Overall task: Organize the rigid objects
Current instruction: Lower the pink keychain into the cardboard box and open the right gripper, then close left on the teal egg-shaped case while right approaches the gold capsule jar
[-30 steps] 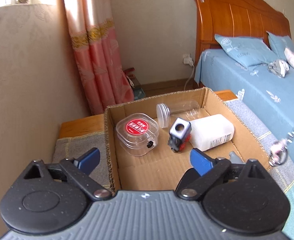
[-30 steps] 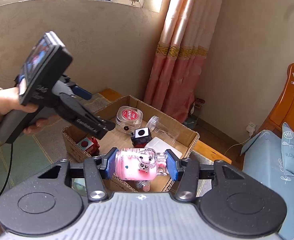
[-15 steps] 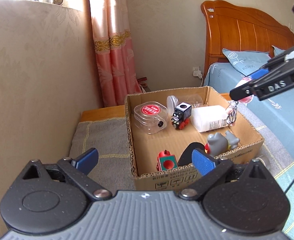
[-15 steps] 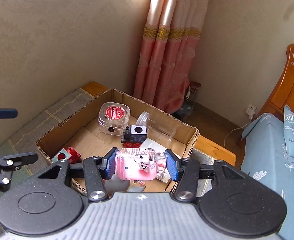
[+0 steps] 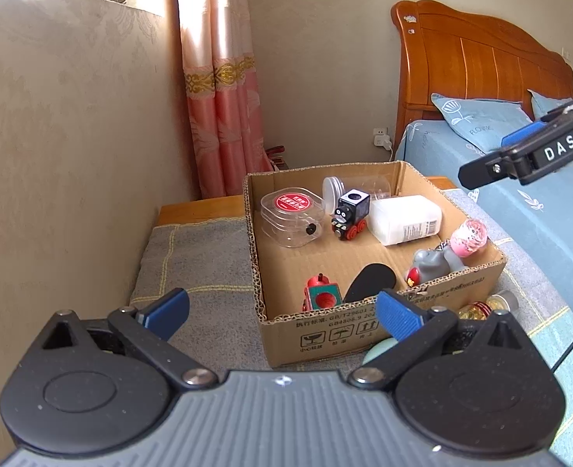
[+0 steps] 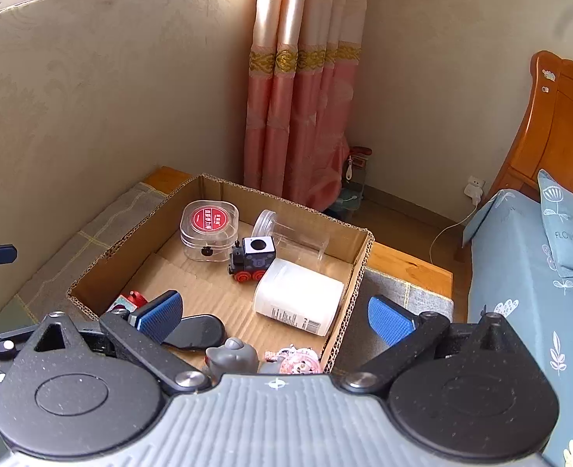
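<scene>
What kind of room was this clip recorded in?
Most likely a home bedroom. A carved orange wooden headboard stands over a bed with blue floral bedding, and pink curtains with a gold band hang by the window. The open cardboard box of small items sits on a grey checked mat.

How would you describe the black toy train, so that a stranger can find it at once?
Look into the open cardboard box near the pink curtain. Toward its far side, the black toy train stands between a clear case with a red label and a white bottle lying down. Only it has red wheels and a white square on top.
</scene>
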`<act>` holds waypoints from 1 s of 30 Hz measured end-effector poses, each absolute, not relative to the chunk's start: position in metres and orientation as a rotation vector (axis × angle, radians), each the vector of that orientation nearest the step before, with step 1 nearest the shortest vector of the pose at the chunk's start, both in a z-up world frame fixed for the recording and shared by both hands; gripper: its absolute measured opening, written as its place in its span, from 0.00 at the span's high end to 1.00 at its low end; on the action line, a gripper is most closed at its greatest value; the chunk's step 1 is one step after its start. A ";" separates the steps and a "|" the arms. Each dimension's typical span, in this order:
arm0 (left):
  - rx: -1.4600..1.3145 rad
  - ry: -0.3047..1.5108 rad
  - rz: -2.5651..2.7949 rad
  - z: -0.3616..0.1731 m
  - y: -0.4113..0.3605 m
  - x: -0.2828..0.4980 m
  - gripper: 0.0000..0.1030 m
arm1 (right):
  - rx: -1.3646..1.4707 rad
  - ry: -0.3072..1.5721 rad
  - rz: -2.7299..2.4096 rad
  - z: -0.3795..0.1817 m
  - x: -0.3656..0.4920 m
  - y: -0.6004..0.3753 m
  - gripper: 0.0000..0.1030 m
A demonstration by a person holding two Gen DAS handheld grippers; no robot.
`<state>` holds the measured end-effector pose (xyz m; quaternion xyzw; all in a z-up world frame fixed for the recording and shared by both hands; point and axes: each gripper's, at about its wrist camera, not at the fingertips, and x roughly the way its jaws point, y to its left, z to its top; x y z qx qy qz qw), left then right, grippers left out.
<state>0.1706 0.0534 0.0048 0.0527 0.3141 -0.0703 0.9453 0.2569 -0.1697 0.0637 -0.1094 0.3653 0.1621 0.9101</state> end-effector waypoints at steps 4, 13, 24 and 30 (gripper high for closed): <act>0.111 0.657 -0.145 0.002 0.050 0.168 0.01 | -0.206 0.763 0.315 0.057 0.243 -0.173 0.00; 0.104 0.700 -0.146 -0.010 0.045 0.161 0.01 | -0.115 0.750 0.225 0.016 0.200 -0.185 0.00; 0.106 0.754 -0.164 -0.027 0.038 0.159 0.01 | -0.102 0.748 0.102 -0.052 0.169 -0.167 0.00; 0.112 0.787 -0.189 -0.038 0.032 0.164 0.01 | -0.106 0.786 0.074 -0.078 0.170 -0.169 0.00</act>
